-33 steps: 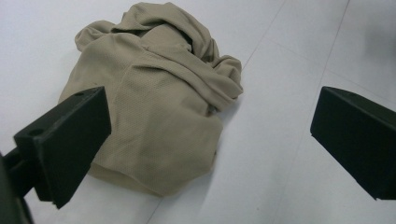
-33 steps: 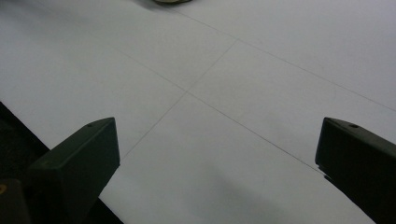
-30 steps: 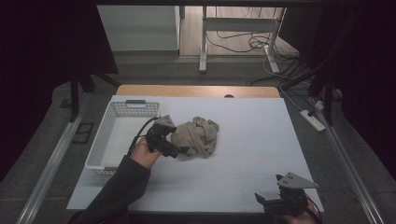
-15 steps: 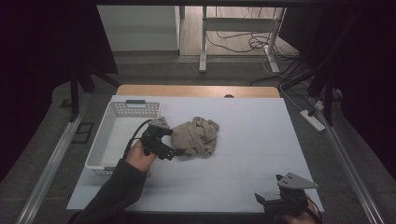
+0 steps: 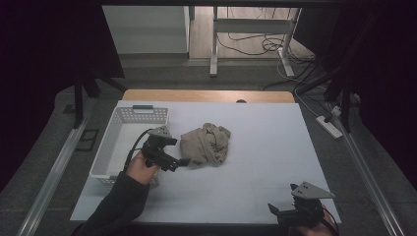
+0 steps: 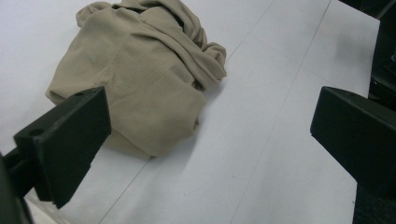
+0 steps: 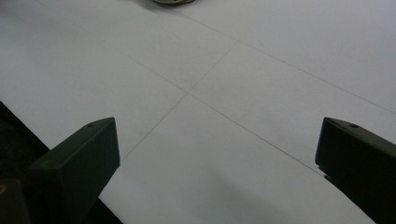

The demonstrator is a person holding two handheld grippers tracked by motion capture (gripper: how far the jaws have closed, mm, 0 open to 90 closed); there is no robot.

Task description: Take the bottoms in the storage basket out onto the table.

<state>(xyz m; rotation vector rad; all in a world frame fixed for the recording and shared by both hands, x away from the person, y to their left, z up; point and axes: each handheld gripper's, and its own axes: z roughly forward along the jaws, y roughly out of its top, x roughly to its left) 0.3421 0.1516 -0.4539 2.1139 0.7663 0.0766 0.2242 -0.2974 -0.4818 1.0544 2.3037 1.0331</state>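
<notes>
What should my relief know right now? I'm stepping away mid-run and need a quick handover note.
Left gripper: open, jaws wide, beside the near-left edge of the crumpled beige cloth, gripping nothing.
Right gripper: open, over bare table at the near-right corner.
White basket: left of the cloth; its inside looks bare.
Done: nothing visibly finished; the cloth lies bunched mid-table.
Left: probably grasp the cloth; whether it goes into the basket is unclear.

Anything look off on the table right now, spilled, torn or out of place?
Nothing stands out. The tan cloth lies crumpled in a heap on the white table, beside the white basket, not in it. The left gripper is open just short of it; the right gripper is open near the table's front edge.
</notes>
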